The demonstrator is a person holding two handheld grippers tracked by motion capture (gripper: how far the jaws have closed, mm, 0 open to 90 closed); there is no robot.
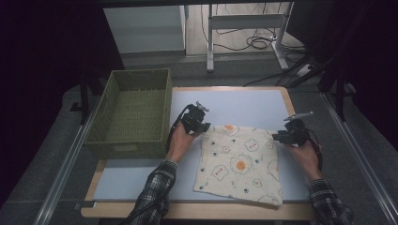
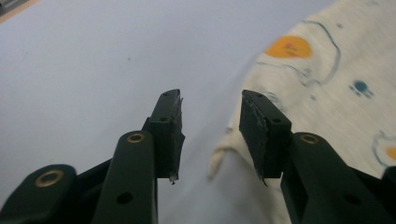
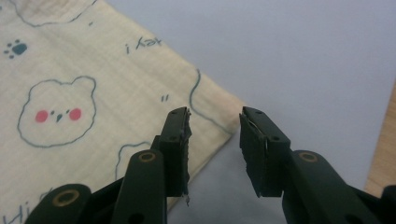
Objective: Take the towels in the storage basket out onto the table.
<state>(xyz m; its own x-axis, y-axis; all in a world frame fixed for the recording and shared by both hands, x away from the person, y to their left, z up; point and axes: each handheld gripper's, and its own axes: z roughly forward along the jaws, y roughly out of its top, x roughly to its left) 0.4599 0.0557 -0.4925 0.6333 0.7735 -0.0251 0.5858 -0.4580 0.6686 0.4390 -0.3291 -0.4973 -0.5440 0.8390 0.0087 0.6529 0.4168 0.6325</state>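
Observation:
A cream cloth (image 1: 239, 161) printed with bears and orange dots lies flat on the pale blue mat (image 1: 141, 176). My left gripper (image 1: 196, 123) hovers at the cloth's far left corner, open; in the left gripper view that corner of the cloth (image 2: 327, 93) curls up just beside the right jaw, with my left gripper (image 2: 211, 105) holding nothing. My right gripper (image 1: 286, 133) is at the far right corner, open. In the right gripper view my right gripper (image 3: 215, 122) straddles the tip of the cloth (image 3: 93, 107), not touching it.
A green woven basket (image 1: 133, 112) stands at the left, partly on the mat, close to my left hand. The table's wooden edge (image 1: 197, 212) runs along the front. Beyond the table are desk legs and cables on the floor.

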